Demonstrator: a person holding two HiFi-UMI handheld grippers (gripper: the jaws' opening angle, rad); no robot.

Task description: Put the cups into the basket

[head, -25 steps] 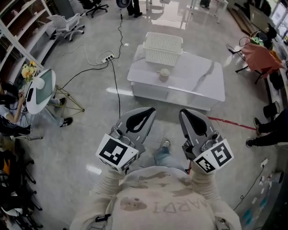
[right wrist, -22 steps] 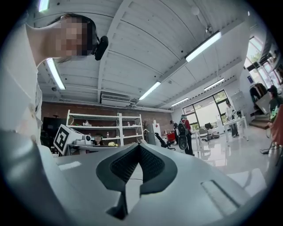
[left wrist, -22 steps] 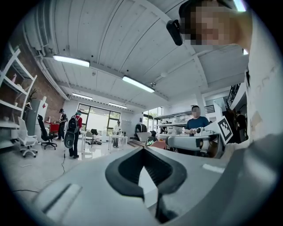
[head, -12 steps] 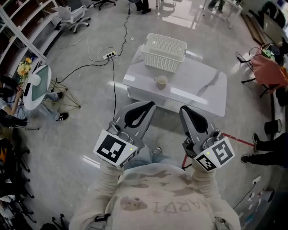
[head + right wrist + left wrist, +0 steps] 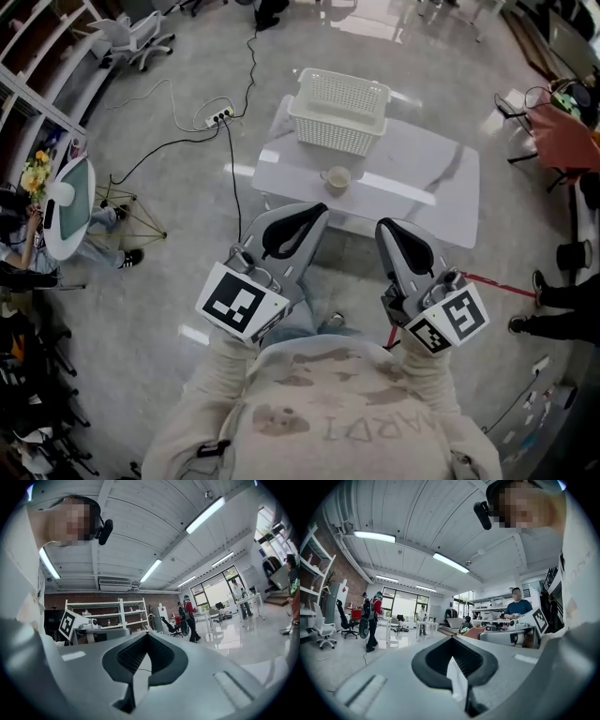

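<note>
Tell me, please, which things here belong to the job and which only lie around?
Job: cup; basket; both stand on the table.
Lying about: power strip on the floor; office chair; red cloth.
</note>
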